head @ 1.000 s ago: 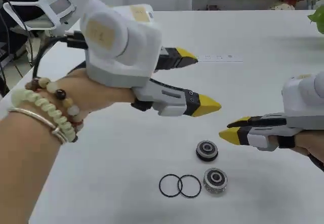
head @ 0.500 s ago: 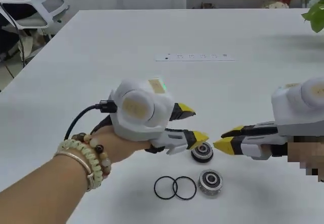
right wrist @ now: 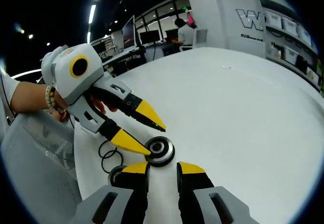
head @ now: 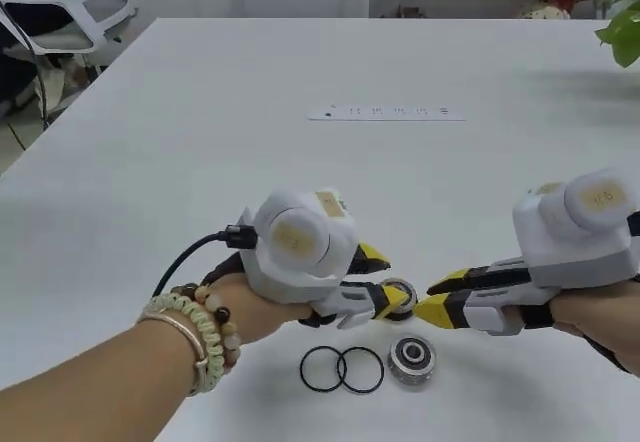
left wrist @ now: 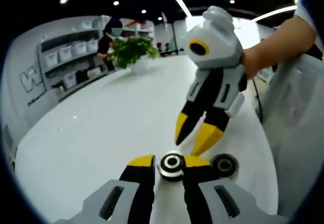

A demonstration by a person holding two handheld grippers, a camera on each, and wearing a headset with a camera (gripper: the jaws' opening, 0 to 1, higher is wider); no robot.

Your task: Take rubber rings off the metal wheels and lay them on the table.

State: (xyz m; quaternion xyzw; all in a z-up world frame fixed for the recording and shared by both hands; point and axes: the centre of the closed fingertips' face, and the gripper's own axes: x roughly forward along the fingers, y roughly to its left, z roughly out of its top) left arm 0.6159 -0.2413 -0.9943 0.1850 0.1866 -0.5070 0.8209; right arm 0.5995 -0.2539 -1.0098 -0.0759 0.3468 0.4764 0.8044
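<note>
Head view: on the white table (head: pixel 250 112) the left gripper (head: pixel 393 284) straddles a dark-rimmed wheel (head: pixel 398 293). The right gripper (head: pixel 424 300) noses in just beside it, jaws slightly apart and empty. A bare wheel (head: pixel 411 357) and two loose rings (head: pixel 342 369) lie nearer the person

Left gripper view: its jaws flank the wheel closely; whether they pinch it, I cannot tell

Right gripper view: the wheel lies just ahead. With a loose or off-centre hold, prying the ring could shoot the wheel out into the laid rings

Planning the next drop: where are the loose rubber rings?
In the head view the rubber rings lie on the table, just left of the nearer wheel.
</note>
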